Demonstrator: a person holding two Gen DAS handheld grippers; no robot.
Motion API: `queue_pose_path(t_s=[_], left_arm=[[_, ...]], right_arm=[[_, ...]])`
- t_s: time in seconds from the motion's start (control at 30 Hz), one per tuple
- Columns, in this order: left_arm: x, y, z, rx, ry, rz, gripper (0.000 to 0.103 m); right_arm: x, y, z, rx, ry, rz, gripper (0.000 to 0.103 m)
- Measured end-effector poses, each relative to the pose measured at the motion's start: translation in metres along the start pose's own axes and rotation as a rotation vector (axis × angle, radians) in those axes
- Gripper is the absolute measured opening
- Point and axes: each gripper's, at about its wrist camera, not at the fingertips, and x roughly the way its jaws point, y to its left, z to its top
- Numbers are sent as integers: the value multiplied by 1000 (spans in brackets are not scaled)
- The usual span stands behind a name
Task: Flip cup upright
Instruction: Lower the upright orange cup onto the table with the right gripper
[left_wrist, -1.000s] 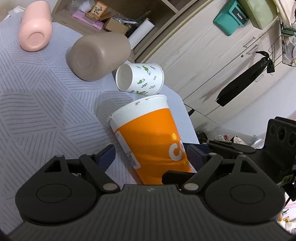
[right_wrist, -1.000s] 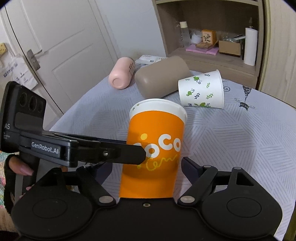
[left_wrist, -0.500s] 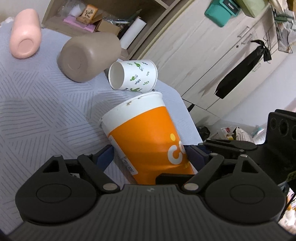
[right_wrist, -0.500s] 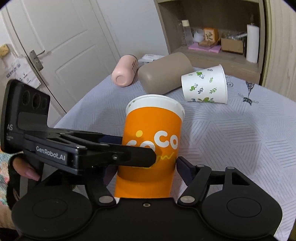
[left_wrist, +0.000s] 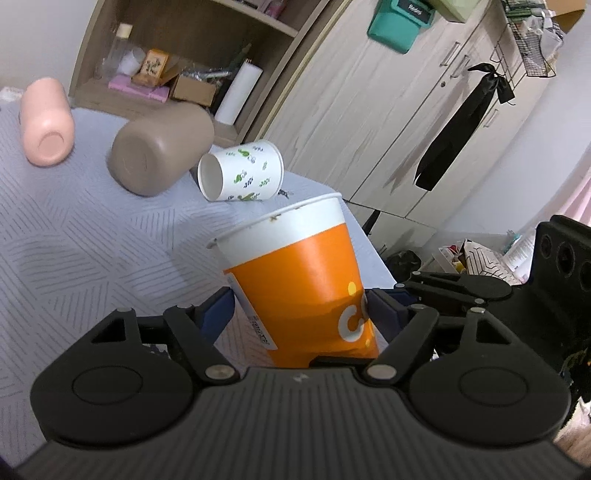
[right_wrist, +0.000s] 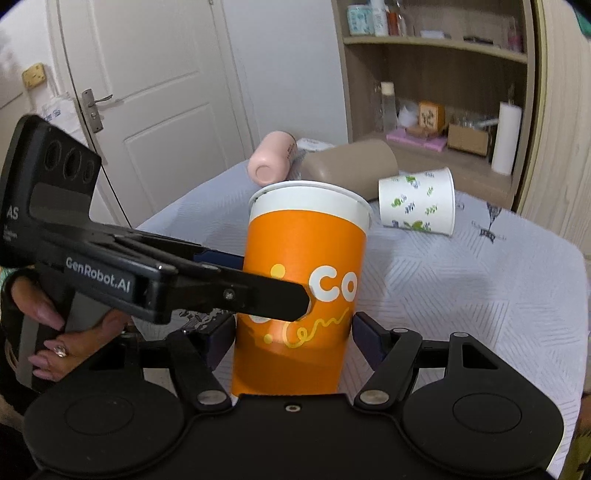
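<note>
Between the blue pads of the left hand-held gripper (left_wrist: 301, 308) sits an orange cup (left_wrist: 295, 280), clamped on both sides, rim up and leaning slightly in the left wrist view. From the right wrist view the same cup (right_wrist: 301, 291) stands upright between the fingers of the right hand-held gripper (right_wrist: 291, 336); its left pad touches the cup wall, while whether the right pad touches cannot be told. The left tool reaches in from the left, one black finger (right_wrist: 258, 295) lying across the cup's front. Beyond the cup, on the grey patterned surface (right_wrist: 461, 288), a small leaf-printed cup (right_wrist: 417, 206) lies on its side. Just to its left lies a brown tumbler (right_wrist: 351, 166), and farther left a pink bottle (right_wrist: 271, 162), both also on their sides. Behind them, wooden shelves (right_wrist: 443, 122) hold a paper roll (right_wrist: 508, 136).
</note>
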Motion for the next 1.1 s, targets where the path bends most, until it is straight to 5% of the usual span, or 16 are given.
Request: queue_pose_path(t_s=[0.33,0.77,1.1], left_arm=[[-25,-23,-3,156,-127,78,75],[-21,-13,25,187,-203,60,74],[-1,-5,37,240,-213,99,74]], right_arm=[[-4,28,2,-134,-123,-106,75],[29,31,15,-269,-216,-278,75],[47,11,26,-225,-252,-247,75]])
